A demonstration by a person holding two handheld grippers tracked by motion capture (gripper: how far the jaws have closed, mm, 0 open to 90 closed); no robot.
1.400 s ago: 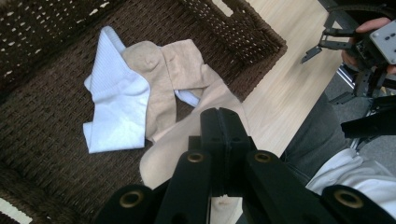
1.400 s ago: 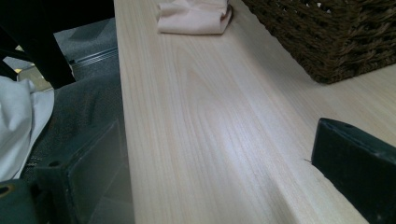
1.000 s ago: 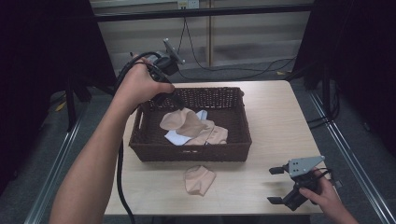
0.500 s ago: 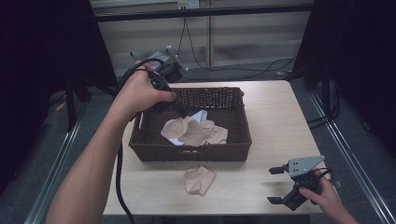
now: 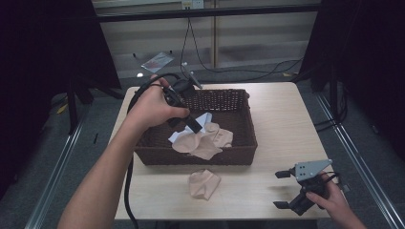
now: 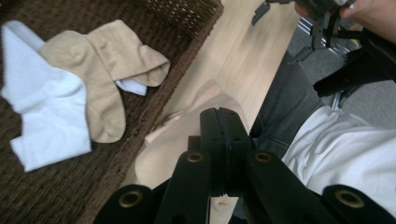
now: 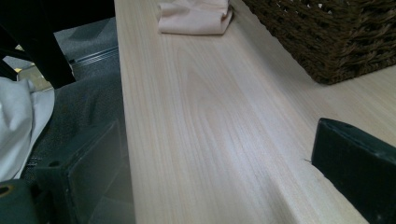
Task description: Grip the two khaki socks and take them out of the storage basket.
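A dark wicker basket (image 5: 241, 143) sits at the middle of the tabletop (image 5: 282, 114), and the work in hand looks like moving socks between it and the bare wood. Inside the basket lies a loose heap: two tan socks (image 6: 105, 70) overlapping each other and a white sock (image 6: 44, 116) partly under them, toward the basket's near-left part. One more beige sock (image 5: 203, 183) lies crumpled on the tabletop just near of the basket's front wall, apart from it. The left claw (image 5: 196, 128) hangs over the heap inside the basket, pointing down and toward the near side; in the left gripper view its jaws are pressed together with nothing between them, and the socks lie off to the side of the tips, so no sock is gripped. The right claw (image 5: 282, 190) rests at the near-right corner of the tabletop, well apart from the basket and from the lone sock, with its jaws spread wide and empty. As a judgement, the job is at an early or middle stage: one sock is out on the wood, three remain in the basket, and the left claw would have to part its jaws before it could take hold of the next one.
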